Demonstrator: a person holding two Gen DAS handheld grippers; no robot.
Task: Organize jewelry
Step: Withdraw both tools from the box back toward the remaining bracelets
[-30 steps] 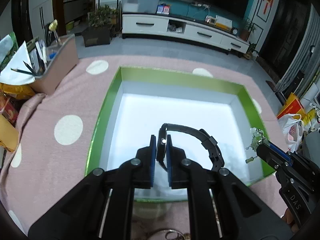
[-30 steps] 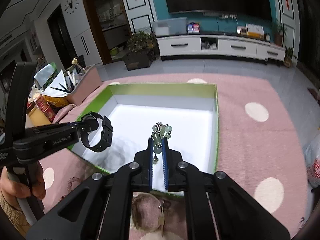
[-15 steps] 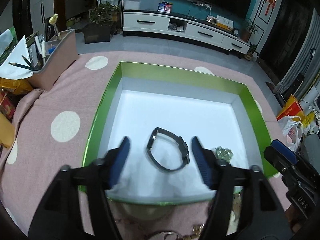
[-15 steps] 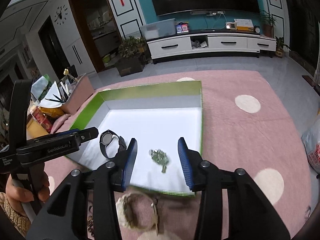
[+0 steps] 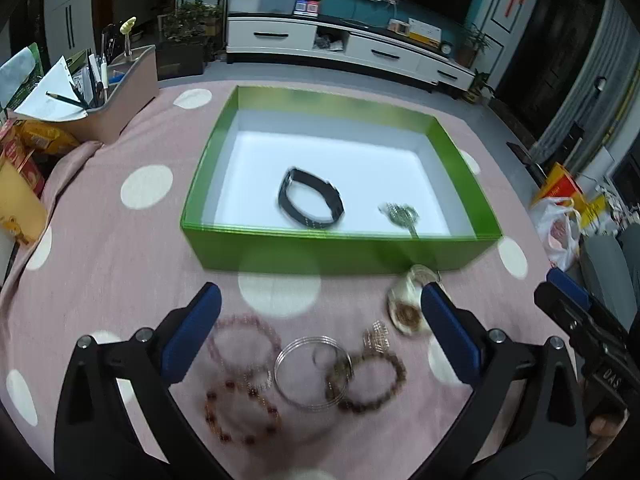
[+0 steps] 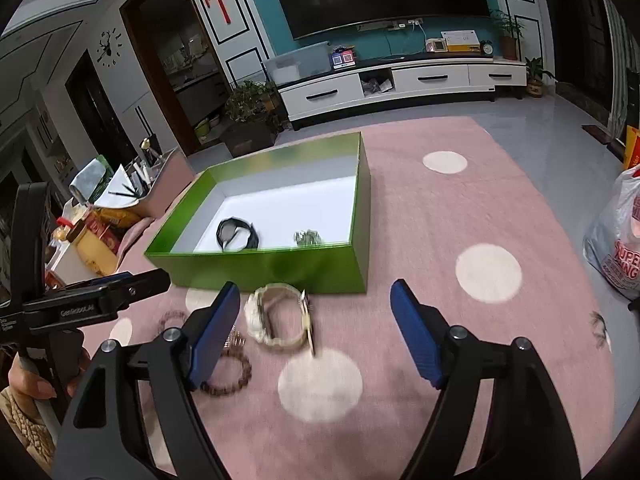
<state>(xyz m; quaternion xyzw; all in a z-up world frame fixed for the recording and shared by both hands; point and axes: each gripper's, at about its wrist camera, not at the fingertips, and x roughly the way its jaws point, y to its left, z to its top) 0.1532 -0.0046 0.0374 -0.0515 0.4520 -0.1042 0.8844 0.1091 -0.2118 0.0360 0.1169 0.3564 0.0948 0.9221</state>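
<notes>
A green box (image 5: 328,254) with a white floor holds a black watch (image 5: 311,203) and a green bead piece (image 5: 400,213); both also show in the right wrist view, the watch (image 6: 236,233) and the beads (image 6: 307,237). My left gripper (image 5: 320,332) is open and empty, above several bracelets on the pink cloth: a silver bangle (image 5: 310,376), a brown bead bracelet (image 5: 374,378), a red bead bracelet (image 5: 240,412). My right gripper (image 6: 316,334) is open and empty, over a pale watch (image 6: 278,316) in front of the box.
A pink polka-dot cloth (image 6: 460,240) covers the table. A beige organiser (image 5: 116,92) with pens stands at the far left, with snack packets beside it. A plastic bag (image 6: 620,236) lies at the right. The left gripper shows in the right wrist view (image 6: 92,300).
Both grippers opened and dropped the black watch and the green bead piece into the box, then pulled back out of the box to above the loose jewelry in front of it.
</notes>
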